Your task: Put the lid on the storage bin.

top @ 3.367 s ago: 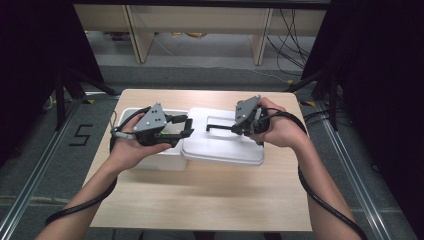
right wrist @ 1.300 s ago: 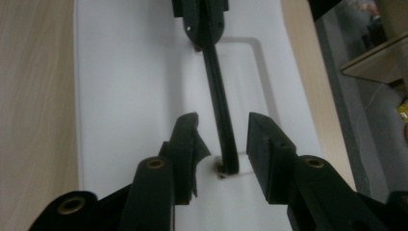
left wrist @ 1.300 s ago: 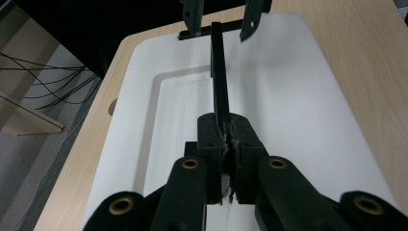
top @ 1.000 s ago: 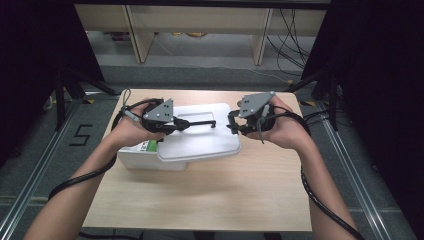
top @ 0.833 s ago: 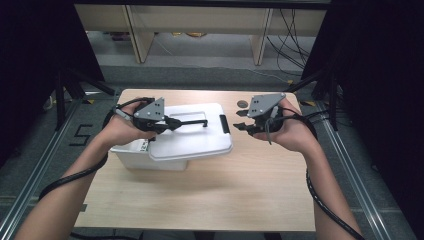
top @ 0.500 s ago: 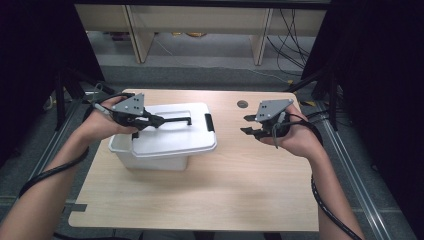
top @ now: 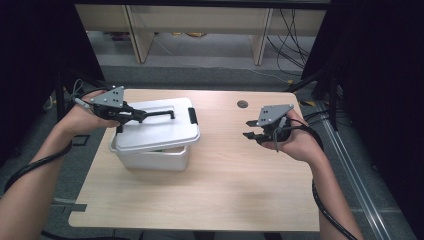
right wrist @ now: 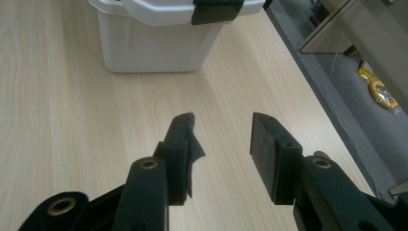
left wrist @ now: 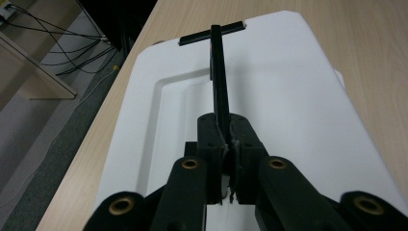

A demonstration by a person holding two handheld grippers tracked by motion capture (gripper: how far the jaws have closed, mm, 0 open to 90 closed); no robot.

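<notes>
Presently we record a light wooden tabletop [top: 225, 185] carrying a white rectangular plastic storage box [top: 152, 159] at about nine o'clock from the tabletop's centre, near the left edge. A white plastic lid [top: 157, 131] with a black latch clip [top: 192, 116] on its right end sits on the box, askew, so that the box rim shows under its near-right edge in the high view. A thin black bar handle [top: 159, 113] runs along the top of the lid.

We find the left hand-held gripper [top: 131, 116] over the lid, held by the person's left hand [top: 85, 117], pointing toward three o'clock. In the left gripper view its jaws are pressed together on the black handle [left wrist: 220, 91], which runs straight out from between them to a black crosspiece at the lid's far end. The lid surface [left wrist: 288, 96] lies directly beneath the jaws.

We find the right hand-held gripper [top: 252, 131] at about three o'clock on the tabletop, well apart from the box, held by the person's right hand [top: 295, 142] and pointing toward nine o'clock. In the right gripper view its jaws stand apart with bare wood [right wrist: 72, 96] between them and nothing gripped; whether it touches the tabletop we cannot tell. The box [right wrist: 154, 45] and its black clip [right wrist: 216, 12] appear at twelve o'clock in that view.

A small dark round hole [top: 242, 104] marks the tabletop near its far edge.
</notes>
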